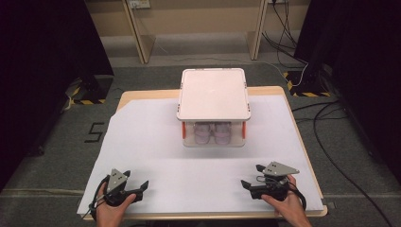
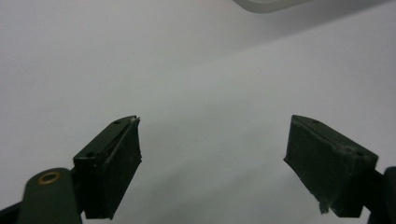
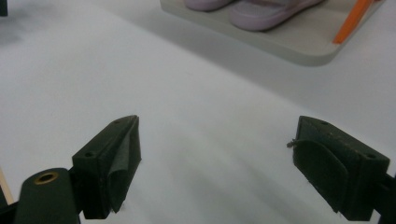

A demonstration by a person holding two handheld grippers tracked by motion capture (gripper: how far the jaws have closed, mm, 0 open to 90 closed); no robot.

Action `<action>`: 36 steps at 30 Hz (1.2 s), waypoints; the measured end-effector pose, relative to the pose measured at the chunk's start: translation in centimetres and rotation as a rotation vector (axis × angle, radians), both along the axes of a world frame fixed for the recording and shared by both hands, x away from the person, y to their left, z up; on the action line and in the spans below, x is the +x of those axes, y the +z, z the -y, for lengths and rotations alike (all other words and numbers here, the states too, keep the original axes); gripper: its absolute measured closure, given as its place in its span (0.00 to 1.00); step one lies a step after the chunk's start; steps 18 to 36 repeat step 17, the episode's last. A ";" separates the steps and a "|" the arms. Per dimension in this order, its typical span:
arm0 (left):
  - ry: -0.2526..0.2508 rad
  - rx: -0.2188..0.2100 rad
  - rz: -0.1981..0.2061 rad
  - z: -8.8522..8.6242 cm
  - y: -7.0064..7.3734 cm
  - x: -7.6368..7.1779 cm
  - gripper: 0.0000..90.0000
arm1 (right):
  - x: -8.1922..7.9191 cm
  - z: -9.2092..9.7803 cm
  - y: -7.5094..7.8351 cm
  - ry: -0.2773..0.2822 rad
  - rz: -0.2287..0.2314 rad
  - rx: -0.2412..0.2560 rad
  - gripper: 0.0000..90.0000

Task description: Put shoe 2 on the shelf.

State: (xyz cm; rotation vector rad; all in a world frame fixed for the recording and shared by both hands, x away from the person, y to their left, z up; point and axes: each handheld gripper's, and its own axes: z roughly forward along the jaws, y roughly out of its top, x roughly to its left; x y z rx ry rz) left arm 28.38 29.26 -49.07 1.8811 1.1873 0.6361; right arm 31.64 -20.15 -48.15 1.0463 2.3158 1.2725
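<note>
Box (image 1: 213, 108) with white lid sits mid-table toward the far edge, on the white sheet (image 1: 156, 142) covering the table (image 1: 127, 97). High view: it's a clear box with orange latches (image 1: 183, 128) at the front corners, lid on, two pale purple cups (image 1: 213, 133) visible through the front wall. Left tongs (image 1: 136, 189) and right tongs (image 1: 252, 176) rest near the front edge, one each side, well apart from the box, both angled inward. Reads as a ready pose: symmetric, so each can take one side of the lid or one latch.

Left gripper view: jaws spread wide, nothing between them, just bare sheet; a corner of the box (image 2: 268, 4) at top, far off.

Right gripper view: jaws also spread wide, nothing held. Box base (image 3: 289, 44) ahead with an orange latch (image 3: 355, 21) at its corner and the purple cups (image 3: 266, 11) inside. This tong points roughly at the near right corner, so my guess is the latch is first target.

Nothing touched yet; lid looks fully seated.
</note>
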 end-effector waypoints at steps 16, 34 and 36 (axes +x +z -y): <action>0.002 0.001 0.002 0.0 0.0 0.0 0.19 | -2.4 0.4 -1.0 0.001 -0.036 -0.068 0.18; 0.002 0.000 0.002 0.0 0.0 0.0 0.19 | -2.4 0.4 -1.1 0.003 -0.040 -0.072 0.18; 0.002 0.000 0.002 0.0 0.0 0.0 0.19 | -2.4 0.4 -1.1 0.003 -0.040 -0.072 0.18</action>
